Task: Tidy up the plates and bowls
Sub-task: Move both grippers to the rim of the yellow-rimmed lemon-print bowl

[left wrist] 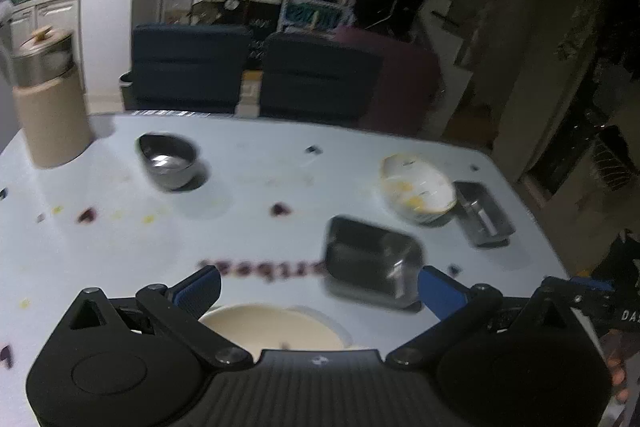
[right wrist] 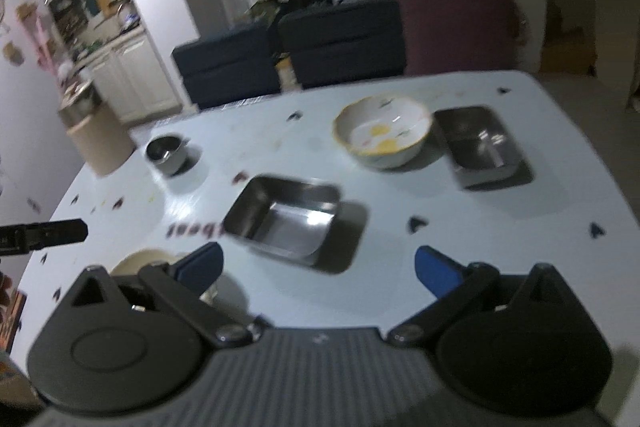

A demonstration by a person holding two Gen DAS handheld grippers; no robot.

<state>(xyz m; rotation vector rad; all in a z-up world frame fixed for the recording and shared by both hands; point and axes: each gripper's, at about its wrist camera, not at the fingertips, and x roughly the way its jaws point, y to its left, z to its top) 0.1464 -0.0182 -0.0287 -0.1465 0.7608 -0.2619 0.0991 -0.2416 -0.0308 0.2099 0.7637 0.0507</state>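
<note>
On the pale table [left wrist: 260, 227] a cream plate [left wrist: 276, 327] lies just under my left gripper [left wrist: 320, 291], which is open and empty. A steel rectangular tray [left wrist: 372, 259] sits beside its right finger. A white bowl with yellow marks [left wrist: 418, 189] and a second steel tray [left wrist: 482, 213] lie farther right, and a small steel bowl [left wrist: 170, 161] farther left. My right gripper [right wrist: 318, 267] hangs open and empty above the table [right wrist: 500, 247], in front of the near tray [right wrist: 284, 217]. The white bowl [right wrist: 382, 133], far tray [right wrist: 478, 147], steel bowl [right wrist: 166, 151] and plate [right wrist: 136, 261] show there too.
A beige canister with a steel lid [left wrist: 48, 99] stands at the table's back left, also the canister [right wrist: 100, 135] in the right wrist view. Dark blue chairs [left wrist: 256, 71] and a maroon one [left wrist: 404, 79] line the far edge. Small stickers dot the tabletop. The other gripper's tip [right wrist: 44, 235] enters from the left.
</note>
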